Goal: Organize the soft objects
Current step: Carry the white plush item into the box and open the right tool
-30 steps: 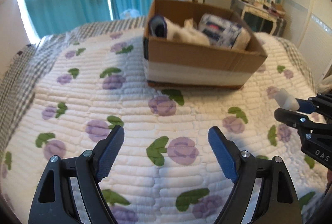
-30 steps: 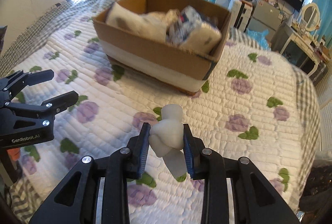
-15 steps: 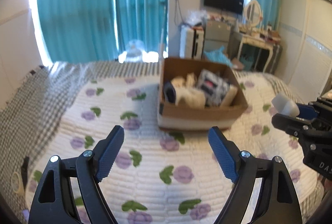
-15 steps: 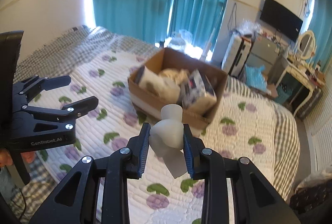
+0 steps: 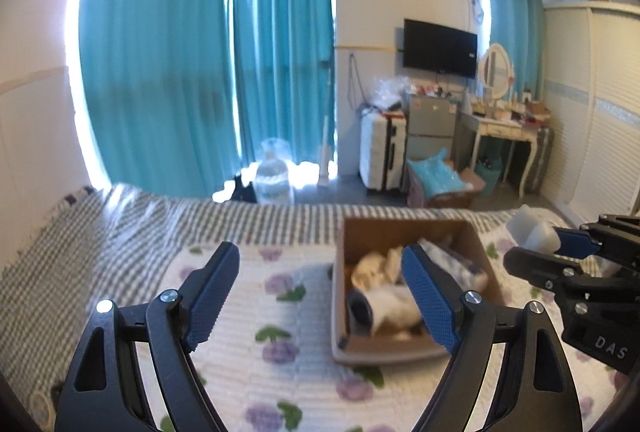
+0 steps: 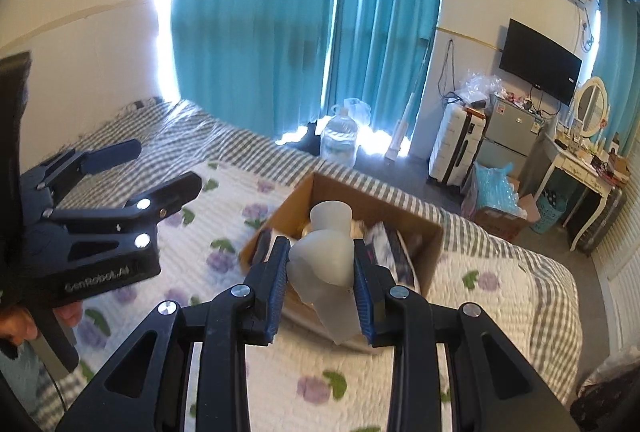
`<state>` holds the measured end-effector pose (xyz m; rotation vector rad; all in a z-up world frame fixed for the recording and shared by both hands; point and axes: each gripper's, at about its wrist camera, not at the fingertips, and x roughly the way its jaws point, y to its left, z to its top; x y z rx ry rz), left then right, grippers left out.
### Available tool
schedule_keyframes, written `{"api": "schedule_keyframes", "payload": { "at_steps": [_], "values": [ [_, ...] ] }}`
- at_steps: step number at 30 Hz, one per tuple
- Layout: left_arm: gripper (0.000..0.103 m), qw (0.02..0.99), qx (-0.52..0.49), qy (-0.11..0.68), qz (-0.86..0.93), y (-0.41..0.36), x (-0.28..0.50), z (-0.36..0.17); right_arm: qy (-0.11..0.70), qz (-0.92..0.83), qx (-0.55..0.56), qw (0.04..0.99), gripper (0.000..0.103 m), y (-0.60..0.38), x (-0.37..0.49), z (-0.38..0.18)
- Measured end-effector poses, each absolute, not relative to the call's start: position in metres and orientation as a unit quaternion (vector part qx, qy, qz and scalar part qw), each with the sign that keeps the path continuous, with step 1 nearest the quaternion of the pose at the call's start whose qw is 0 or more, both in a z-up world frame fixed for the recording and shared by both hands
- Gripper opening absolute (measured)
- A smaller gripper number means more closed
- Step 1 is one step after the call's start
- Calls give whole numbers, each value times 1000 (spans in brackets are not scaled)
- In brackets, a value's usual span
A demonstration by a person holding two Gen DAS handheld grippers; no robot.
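Pale translucent soft squeezy object (image 6: 322, 264), long axis running along the fingers, being pinched in right tongs (image 6: 320, 286) | open brown cardboard box (image 6: 430, 232) lying directly ahead, below, on quilted floral bed (image 6: 500, 284) | left tongs (image 5: 320, 296) gaping wide, empty, hanging beside the box.

Your left wrist camera rides high above the bed (image 5: 132, 232), looking forward and slightly down between its own fingers, with the cardboard box (image 5: 404, 346) near at 5 o'clock and the curtains (image 5: 208, 72) far off at 11 o'clock. Your right wrist camera looks the same way from further right, the box (image 6: 430, 252) close at 6 o'clock. Both views share the box, bed, curtains (image 6: 308, 24) and television (image 5: 440, 48), and each catches the other gripper at its edge.
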<state>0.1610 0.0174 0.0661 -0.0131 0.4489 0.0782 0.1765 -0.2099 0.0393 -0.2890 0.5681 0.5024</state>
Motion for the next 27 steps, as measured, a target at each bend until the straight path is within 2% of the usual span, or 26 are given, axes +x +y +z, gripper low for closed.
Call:
{"api": "schedule_keyframes", "payload": {
  "at_steps": [7,18,19,20,21,27],
  "values": [
    [84,973,-6,225,47,24,217,42,297,245,-105,917,30,-194,258,17],
    [84,965,10,257,53,26,265,-9,335,227,-95,910,34,-179,342,-56],
    [84,964,8,259,53,27,266,-10,336,217,-95,911,41,-179,346,-60],
    [84,964,7,260,54,29,266,-10,334,209,-95,914,55,-180,348,-60],
    [84,964,6,258,55,30,264,-9,332,208,-94,915,59,-182,348,-60],
    [84,971,9,235,53,20,240,23,306,193,-89,928,64,-197,323,-25]
  ]
}}
